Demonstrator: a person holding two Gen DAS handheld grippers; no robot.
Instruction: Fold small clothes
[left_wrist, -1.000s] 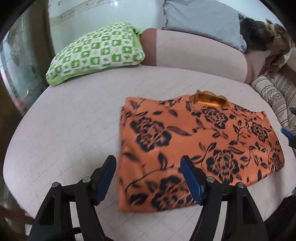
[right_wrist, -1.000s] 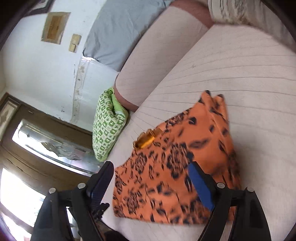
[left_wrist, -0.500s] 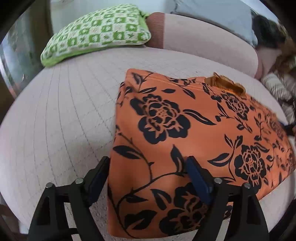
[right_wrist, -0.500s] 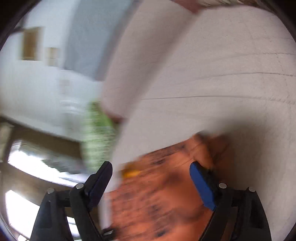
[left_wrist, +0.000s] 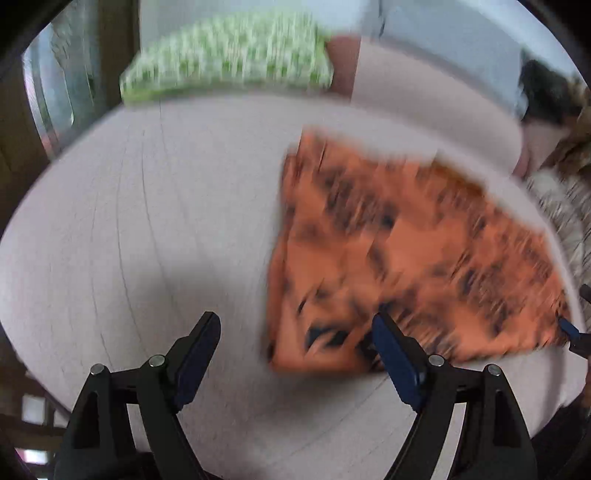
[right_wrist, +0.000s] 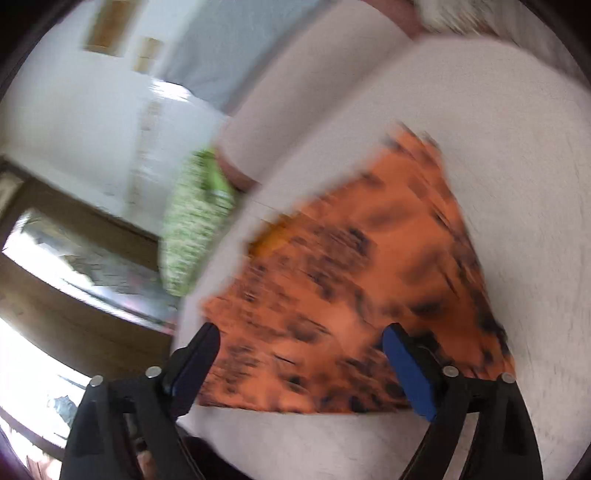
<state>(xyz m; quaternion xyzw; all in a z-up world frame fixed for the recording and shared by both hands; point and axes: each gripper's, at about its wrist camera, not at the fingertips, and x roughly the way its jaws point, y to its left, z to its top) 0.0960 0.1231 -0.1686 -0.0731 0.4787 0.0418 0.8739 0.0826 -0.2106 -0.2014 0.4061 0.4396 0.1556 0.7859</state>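
An orange garment with a black flower print (left_wrist: 399, 251) lies folded flat on the pale pink bed (left_wrist: 147, 229). My left gripper (left_wrist: 295, 332) is open and empty, just off the garment's near left corner. My right gripper (right_wrist: 299, 343) is open and empty over the garment's near edge (right_wrist: 354, 288). The right gripper's blue tip also shows at the right edge of the left wrist view (left_wrist: 570, 332). Both views are motion-blurred.
A green and white checked pillow (left_wrist: 229, 55) lies at the far side of the bed, also in the right wrist view (right_wrist: 195, 221). A pink bolster (left_wrist: 424, 96) and grey pillow (left_wrist: 443, 33) lie behind. Striped and brown cloth (left_wrist: 565, 192) sits at the right. A wooden window frame (right_wrist: 66, 295) is left.
My left gripper has pulled back and to the left, off the garment. My right gripper has swung, so more of the garment shows. Both stay open.
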